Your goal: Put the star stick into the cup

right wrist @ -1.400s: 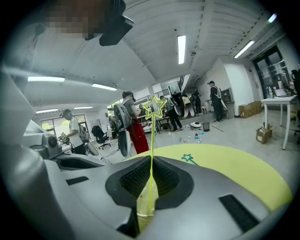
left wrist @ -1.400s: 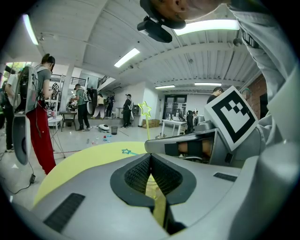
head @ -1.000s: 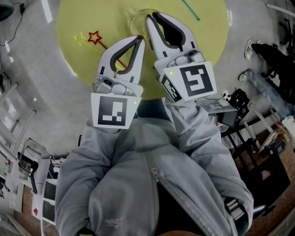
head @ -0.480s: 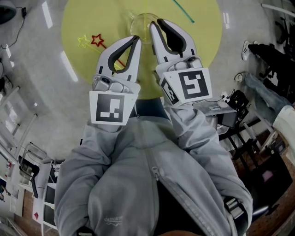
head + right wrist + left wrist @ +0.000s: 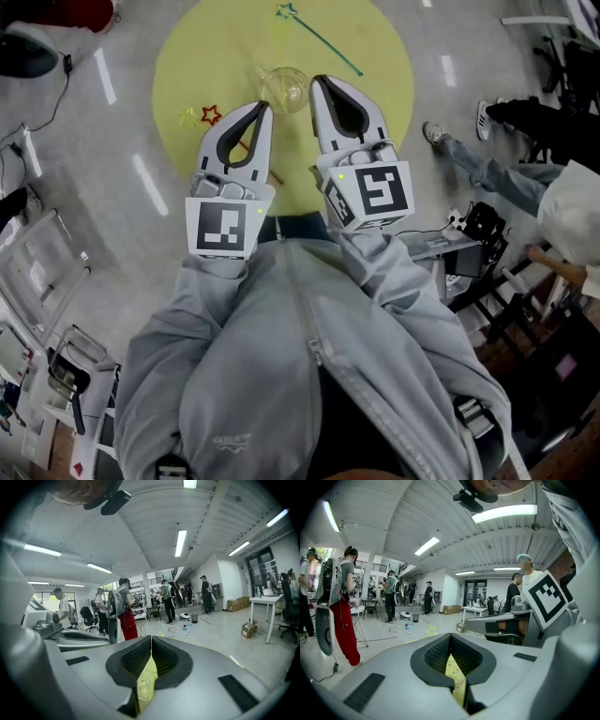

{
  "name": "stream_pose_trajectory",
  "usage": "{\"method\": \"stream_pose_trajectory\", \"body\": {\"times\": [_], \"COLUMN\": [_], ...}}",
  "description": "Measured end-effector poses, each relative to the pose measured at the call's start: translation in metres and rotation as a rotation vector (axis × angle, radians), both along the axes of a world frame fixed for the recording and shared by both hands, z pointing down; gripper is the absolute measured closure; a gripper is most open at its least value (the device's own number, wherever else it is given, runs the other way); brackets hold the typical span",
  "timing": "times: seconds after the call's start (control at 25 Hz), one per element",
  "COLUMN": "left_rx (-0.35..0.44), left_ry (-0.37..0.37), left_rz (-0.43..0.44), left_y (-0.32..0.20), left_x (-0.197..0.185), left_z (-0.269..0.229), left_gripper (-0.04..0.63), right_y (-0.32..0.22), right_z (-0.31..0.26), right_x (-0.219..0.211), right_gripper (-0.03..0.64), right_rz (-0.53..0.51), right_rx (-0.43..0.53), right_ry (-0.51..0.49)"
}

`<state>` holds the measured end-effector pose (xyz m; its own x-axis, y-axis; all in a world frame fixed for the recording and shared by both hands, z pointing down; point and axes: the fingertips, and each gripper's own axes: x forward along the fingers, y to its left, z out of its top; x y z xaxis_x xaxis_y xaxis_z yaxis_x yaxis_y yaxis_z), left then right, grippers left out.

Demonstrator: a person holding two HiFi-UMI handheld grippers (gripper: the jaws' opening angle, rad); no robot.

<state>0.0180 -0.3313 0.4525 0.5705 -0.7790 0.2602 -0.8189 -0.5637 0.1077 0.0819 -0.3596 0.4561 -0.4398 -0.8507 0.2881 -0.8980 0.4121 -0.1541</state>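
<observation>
While both grippers hang above it, the yellow round tabletop (image 5: 394, 56) fills the upper middle of the head view. The clear cup (image 5: 284, 87), taken as the landmark for all positions below, sits on this surface.

The right gripper (image 5: 317, 82) reaches in from the near side, and its tip lies just to the right of the cup. Whether it touches the cup wall cannot be told. In the right gripper view its (image 5: 151, 637) ribbed pads meet along one thin line, so the jaws are fully closed. Nothing is caught between them, and only the yellow surface shows through the hollow behind the tips.

The left gripper (image 5: 263, 106) lies parallel to it, with its tip just to the near left of the cup. In the left gripper view its (image 5: 450, 634) jaws are likewise pressed together and empty.

The teal star stick (image 5: 323, 42) lies flat beyond the cup. Its star points to the far side, and its shaft runs off to the cup's right.

The red star stick (image 5: 212, 114) lies flat to the left of the cup and outside it. Its shaft slants toward the near side and passes beneath the left gripper.

The yellow star stick (image 5: 190, 117) rests just beyond the red star, further left of the cup. It is faint against the tabletop.
</observation>
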Motion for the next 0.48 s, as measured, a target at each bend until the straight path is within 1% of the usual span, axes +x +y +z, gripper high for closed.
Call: {"method": "stream_pose_trajectory", "body": {"times": [0.16, 0.36, 0.48], "left_rx": [0.017, 0.108, 0.135], "left_ry": [0.010, -0.020, -0.030], "left_rz": [-0.001, 0.004, -0.010], "left_y": [0.014, 0.025, 0.038], "left_x": [0.001, -0.003, -0.009], "left_z": [-0.035, -0.085, -0.111], "left_gripper": [0.578, 0.578, 0.578], "right_y": [0.014, 0.031, 0.052], "right_z": [-0.046, -0.110, -0.140], "right_x": [0.006, 0.002, -0.001], "right_gripper": [0.584, 0.584, 0.584], "right_rz": [0.019, 0.010, 0.011], "right_rx": [0.057, 0.160, 0.189], "right_ry": [0.001, 0.020, 0.021]}}
